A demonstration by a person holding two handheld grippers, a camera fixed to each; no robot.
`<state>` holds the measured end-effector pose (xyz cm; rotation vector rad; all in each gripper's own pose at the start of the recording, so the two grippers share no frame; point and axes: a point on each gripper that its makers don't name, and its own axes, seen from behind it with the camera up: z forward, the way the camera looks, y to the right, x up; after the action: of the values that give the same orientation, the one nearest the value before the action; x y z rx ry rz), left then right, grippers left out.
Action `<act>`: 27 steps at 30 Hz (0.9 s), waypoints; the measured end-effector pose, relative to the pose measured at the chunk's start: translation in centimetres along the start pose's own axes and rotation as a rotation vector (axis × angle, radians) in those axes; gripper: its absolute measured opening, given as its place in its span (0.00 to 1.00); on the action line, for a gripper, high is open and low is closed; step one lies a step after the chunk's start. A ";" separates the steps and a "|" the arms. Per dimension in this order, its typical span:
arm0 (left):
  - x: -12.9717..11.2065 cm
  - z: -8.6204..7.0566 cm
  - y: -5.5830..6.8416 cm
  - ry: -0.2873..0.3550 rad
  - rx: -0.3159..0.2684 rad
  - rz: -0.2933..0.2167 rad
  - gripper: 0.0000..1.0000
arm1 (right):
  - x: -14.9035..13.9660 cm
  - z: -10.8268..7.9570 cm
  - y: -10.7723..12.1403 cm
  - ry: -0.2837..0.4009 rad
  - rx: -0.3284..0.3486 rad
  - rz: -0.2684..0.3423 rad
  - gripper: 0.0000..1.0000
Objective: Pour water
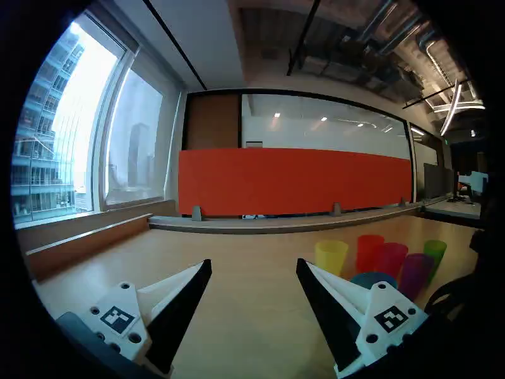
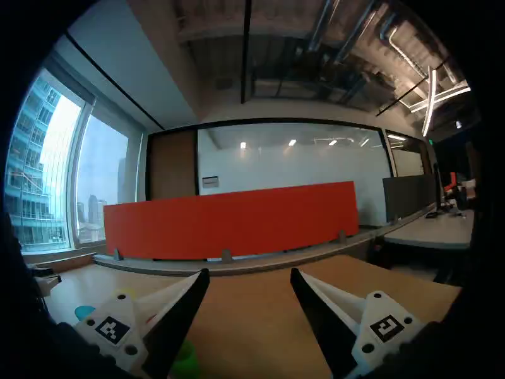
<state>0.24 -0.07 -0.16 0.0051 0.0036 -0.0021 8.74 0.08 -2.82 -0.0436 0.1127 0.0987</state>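
Observation:
In the left gripper view, several plastic cups stand on the wooden table ahead to the right: a yellow cup (image 1: pixel 331 257), a red cup (image 1: pixel 369 252), a pink cup (image 1: pixel 391 259), a purple cup (image 1: pixel 415 275), a green cup (image 1: pixel 435 254) and a blue cup (image 1: pixel 372 279) partly behind my right finger. My left gripper (image 1: pixel 254 267) is open, low over the table, with nothing between its fingers. In the right gripper view, my right gripper (image 2: pixel 248 276) is open and empty. A green cup (image 2: pixel 185 362) peeks beside its left finger, a blue rim (image 2: pixel 84 312) farther left.
An orange divider panel (image 1: pixel 293 181) runs along the table's far edge. Large windows (image 1: pixel 69 132) and a wooden sill line the left side. More desks (image 2: pixel 429 230) stand to the right. Bare tabletop (image 1: pixel 252 297) lies in front of the left gripper.

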 end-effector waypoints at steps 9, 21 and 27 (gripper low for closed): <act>0.0 0.0 0.0 -0.001 -0.005 0.000 1.00 | 0.2 -0.2 0.0 0.009 0.006 0.009 0.99; -0.1 0.1 0.0 -0.003 -0.005 0.002 1.00 | 0.3 -0.5 0.3 0.013 0.004 0.004 0.99; -0.1 0.1 0.0 -0.003 -0.004 0.001 1.00 | 0.2 -0.7 0.7 0.016 0.010 -0.001 0.99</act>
<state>0.19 -0.03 -0.11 0.0007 0.0004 -0.0007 8.80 0.77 -3.54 -0.0343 0.1291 0.0964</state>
